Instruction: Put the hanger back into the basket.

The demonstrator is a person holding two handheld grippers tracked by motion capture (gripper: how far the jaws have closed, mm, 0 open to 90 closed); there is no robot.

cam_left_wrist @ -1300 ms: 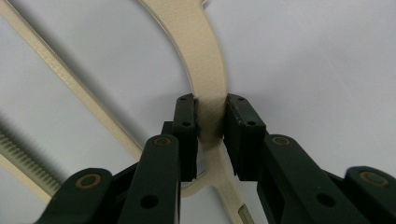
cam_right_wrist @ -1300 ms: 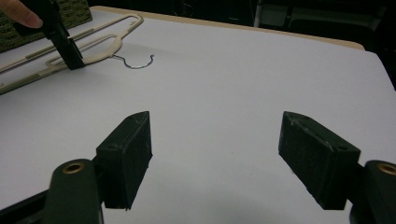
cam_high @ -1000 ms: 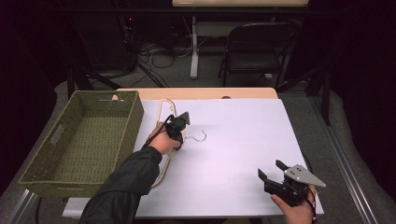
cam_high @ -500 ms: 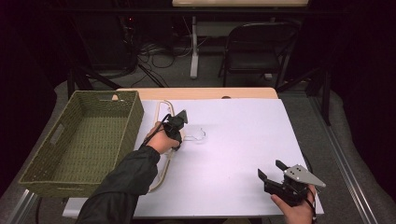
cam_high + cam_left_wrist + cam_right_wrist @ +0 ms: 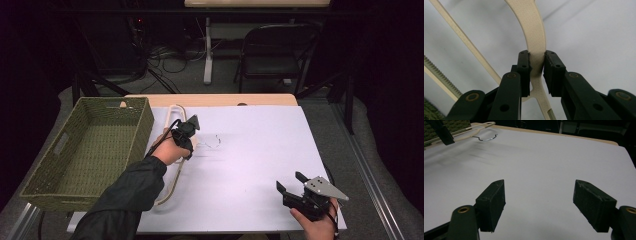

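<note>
From the high view, the left gripper (image 5: 191, 123) sits near the middle-left of the white-covered worktop (image 5: 260, 150), just beside a green woven basket (image 5: 87, 150) that stands at the worktop's left edge. Its jaws are closed on a cream-coloured clothes hanger (image 5: 172, 182), gripping it near the neck; the hanger's long body runs back along the basket's side toward the person, and its thin wire hook (image 5: 215, 141) shows just to the right of the gripper, apart from the jaws. A dark sleeve (image 5: 125, 200) reaches in from the bottom left. The right gripper (image 5: 292, 186) is held low at the near right corner of the worktop, well apart from the hanger, with its jaws spread wide and nothing between them. A folding chair (image 5: 275, 55) stands beyond the far edge.

In the left gripper view, the two black pads (image 5: 524, 67) press on either side of the hanger's flat cream arm (image 5: 535, 37), right where it narrows into the neck. A thinner cream bar crosses to the left, and a sliver of basket weave shows at the bottom left corner.

In the right gripper view, the jaws stand far apart over the bare white sheet. The hanger and its hook (image 5: 485, 138) lie in the far top-left corner.
</note>
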